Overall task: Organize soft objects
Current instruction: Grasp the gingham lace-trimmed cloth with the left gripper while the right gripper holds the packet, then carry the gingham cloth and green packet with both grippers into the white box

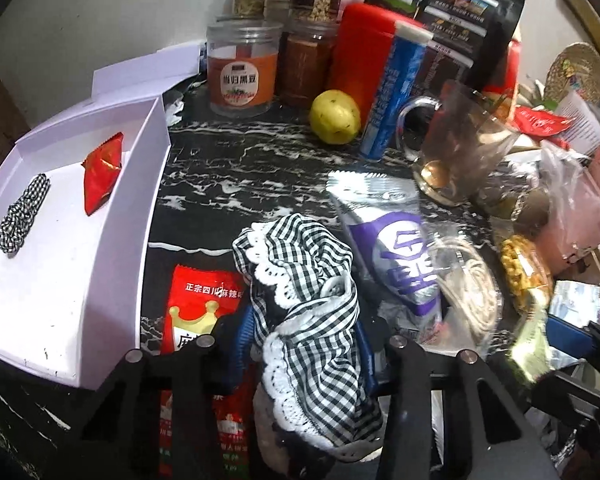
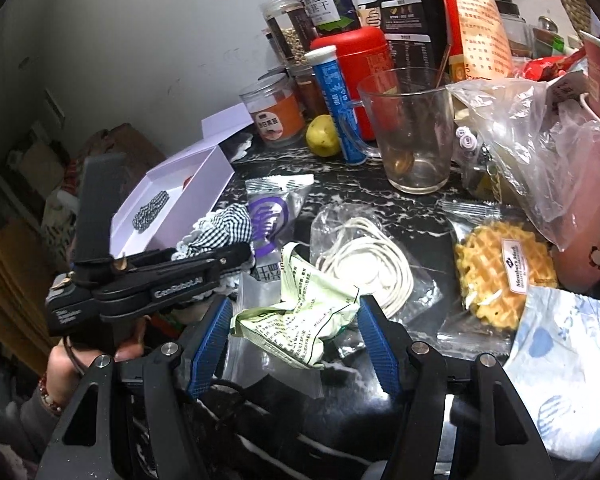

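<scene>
The left gripper point(image 1: 306, 336) pinches the black-and-white gingham lace-trimmed cloth point(image 1: 300, 280) just right of the open white cardboard box point(image 1: 156, 128), while the right gripper point(image 2: 296, 332) clasps a crumpled pale-green packet point(image 2: 296, 320) farther right.

Both views are lit evenly by soft indoor light, with dark vignetted corners and strong fisheye bending toward the edges. The white tray point(image 1: 80, 248) glares slightly at left. The glass mug point(image 2: 416, 128) shows faint reflections. Motion blur smears the lower right of the left view.
</scene>
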`<state>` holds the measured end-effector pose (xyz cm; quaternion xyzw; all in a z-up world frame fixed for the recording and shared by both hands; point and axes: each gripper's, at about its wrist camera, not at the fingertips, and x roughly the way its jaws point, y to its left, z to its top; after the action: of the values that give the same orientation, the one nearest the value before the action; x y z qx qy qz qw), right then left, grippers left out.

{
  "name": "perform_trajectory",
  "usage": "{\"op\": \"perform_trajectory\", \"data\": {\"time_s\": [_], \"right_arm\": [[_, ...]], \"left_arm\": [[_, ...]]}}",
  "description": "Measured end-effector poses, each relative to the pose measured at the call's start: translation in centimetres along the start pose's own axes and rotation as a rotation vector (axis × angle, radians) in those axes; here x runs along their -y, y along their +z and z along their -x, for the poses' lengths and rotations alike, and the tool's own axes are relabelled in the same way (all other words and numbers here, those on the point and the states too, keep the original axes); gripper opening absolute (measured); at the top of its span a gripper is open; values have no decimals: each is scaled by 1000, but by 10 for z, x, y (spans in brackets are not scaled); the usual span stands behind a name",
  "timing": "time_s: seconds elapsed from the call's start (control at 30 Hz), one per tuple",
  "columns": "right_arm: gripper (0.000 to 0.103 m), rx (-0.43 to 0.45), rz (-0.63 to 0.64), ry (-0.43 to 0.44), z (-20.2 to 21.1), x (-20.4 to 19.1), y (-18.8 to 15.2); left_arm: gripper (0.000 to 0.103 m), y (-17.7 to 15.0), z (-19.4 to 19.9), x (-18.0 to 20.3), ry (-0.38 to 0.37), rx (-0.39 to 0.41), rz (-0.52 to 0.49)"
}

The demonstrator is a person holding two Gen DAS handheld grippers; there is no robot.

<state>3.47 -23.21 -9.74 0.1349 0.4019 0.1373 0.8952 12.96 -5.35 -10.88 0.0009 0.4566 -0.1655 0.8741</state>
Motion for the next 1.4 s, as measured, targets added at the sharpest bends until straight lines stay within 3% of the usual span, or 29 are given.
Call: {"op": "perform_trajectory", "data": {"time_s": [0.3,0.63,1.03,1.4], "right_arm": [[65,14,25,31,7,-12,-1],[65,40,97,110,22,-48,-14],[65,13,180,199,22,-104,-45],[65,3,244,287,11,-146,-54]], "left_arm": [[43,-9,63,-3,-35,91,12],[43,-48,131,-20,11,175,58],[43,-104,171,-52,43,197,159],[43,-130,192,-86,100,220,253]]}}
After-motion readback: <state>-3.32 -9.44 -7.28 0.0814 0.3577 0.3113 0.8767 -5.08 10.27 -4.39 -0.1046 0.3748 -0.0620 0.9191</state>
